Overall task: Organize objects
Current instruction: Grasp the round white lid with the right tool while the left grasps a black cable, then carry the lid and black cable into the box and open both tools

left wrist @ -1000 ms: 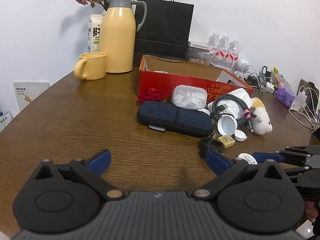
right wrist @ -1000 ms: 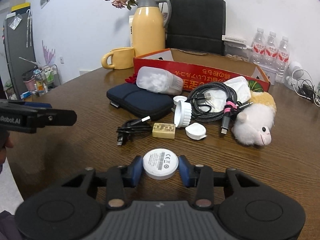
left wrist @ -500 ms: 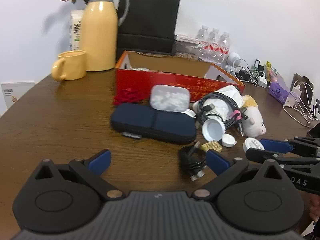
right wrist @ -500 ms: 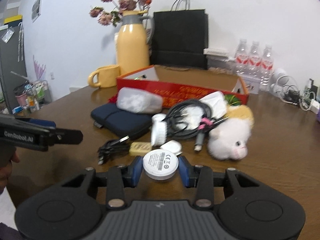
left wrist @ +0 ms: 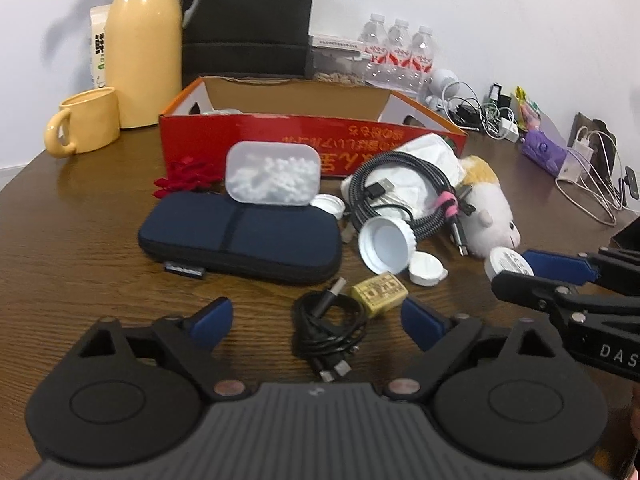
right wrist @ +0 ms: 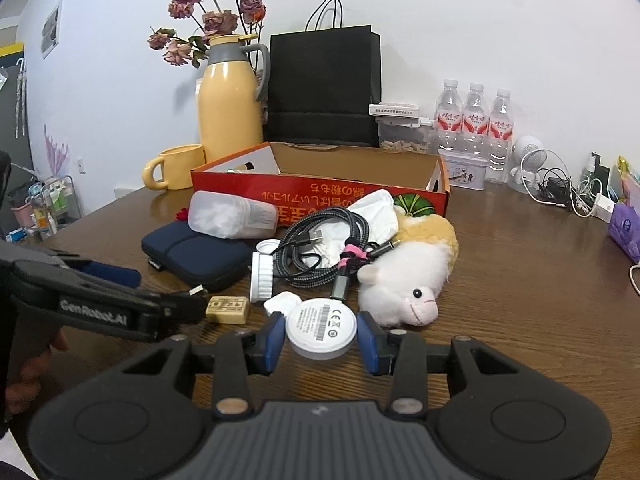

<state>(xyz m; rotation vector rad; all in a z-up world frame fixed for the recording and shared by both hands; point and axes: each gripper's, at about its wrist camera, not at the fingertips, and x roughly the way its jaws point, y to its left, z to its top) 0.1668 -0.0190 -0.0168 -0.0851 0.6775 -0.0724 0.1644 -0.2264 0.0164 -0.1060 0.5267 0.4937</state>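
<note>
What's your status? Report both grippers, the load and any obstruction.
Right gripper shut on white round puck, held clear of table. Left gripper open, jaws just narrowing around black cable bundle, pads not touching. Tan block beside the bundle.

The left gripper, jaws just narrowing but apart, hovers over a coiled black cable beside a navy case.
</note>
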